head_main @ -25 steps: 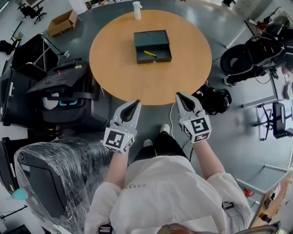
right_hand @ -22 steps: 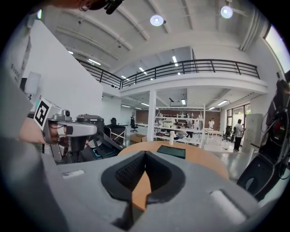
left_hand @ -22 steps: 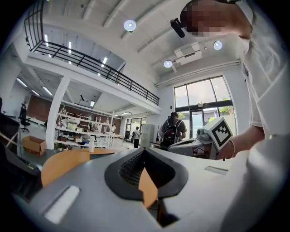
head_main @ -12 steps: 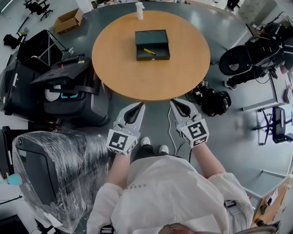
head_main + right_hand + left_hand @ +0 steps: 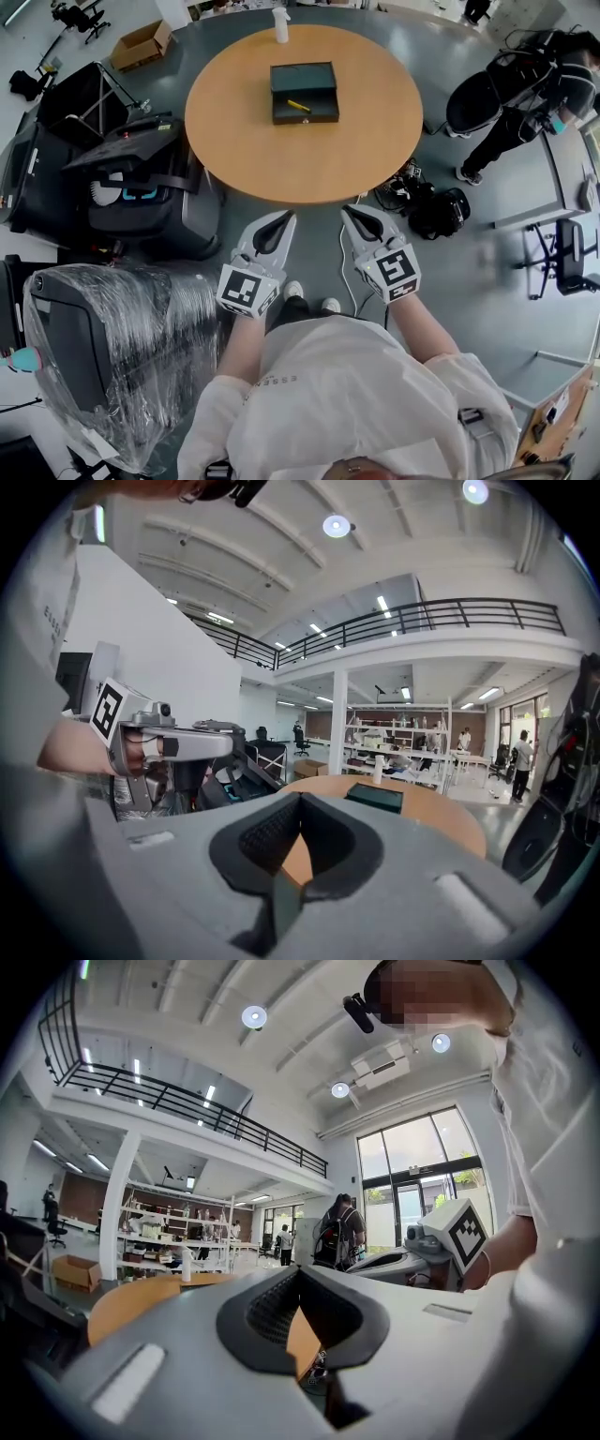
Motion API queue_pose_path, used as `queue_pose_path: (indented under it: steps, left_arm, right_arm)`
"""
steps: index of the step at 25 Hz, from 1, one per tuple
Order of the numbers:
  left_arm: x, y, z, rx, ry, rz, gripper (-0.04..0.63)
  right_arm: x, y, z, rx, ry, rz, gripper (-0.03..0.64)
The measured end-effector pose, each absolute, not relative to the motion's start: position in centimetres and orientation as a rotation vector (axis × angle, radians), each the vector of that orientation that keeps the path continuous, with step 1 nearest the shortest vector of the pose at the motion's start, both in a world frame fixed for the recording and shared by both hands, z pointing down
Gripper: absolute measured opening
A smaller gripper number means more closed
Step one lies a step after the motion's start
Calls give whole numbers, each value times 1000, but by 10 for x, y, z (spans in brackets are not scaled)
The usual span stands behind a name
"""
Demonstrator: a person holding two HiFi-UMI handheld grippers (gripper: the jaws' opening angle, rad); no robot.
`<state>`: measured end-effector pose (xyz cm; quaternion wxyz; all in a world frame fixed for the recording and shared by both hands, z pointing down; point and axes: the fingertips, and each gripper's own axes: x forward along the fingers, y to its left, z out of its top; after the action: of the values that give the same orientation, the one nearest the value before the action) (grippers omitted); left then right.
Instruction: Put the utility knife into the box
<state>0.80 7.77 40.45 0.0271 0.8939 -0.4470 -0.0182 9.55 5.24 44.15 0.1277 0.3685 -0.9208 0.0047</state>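
Note:
A dark open box (image 5: pixel 305 92) sits on the far half of the round wooden table (image 5: pixel 244 141). The yellow utility knife (image 5: pixel 299 106) lies inside the box, near its front wall. Both grippers hover side by side over the floor, just short of the table's near edge and well away from the box. My left gripper (image 5: pixel 284 217) is shut and holds nothing, its jaws meeting at the tip (image 5: pixel 300 1274). My right gripper (image 5: pixel 349 212) is shut too and holds nothing (image 5: pixel 300 801). In the right gripper view the box (image 5: pixel 375 797) shows beyond the jaws.
A white bottle (image 5: pixel 279 24) stands at the table's far edge. Black cases (image 5: pixel 141 187) and a plastic-wrapped chair (image 5: pixel 103 347) crowd the left. A black bag (image 5: pixel 433 208) with cables lies on the floor at right. A person in dark clothes (image 5: pixel 525 94) stands at the upper right.
Both shut grippers have drawn back a little from the table's near edge. A person in dark clothes has come into sight at the upper right. Box and knife have not moved.

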Motion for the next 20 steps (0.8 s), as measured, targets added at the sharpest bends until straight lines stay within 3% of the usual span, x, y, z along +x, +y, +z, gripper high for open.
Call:
queue_pose_path:
  steps: [20]
  left_arm:
    - [15,72,407,2767,-1357,-34,12]
  right_arm:
    - [93,44,438,1071,-2690,25,-8]
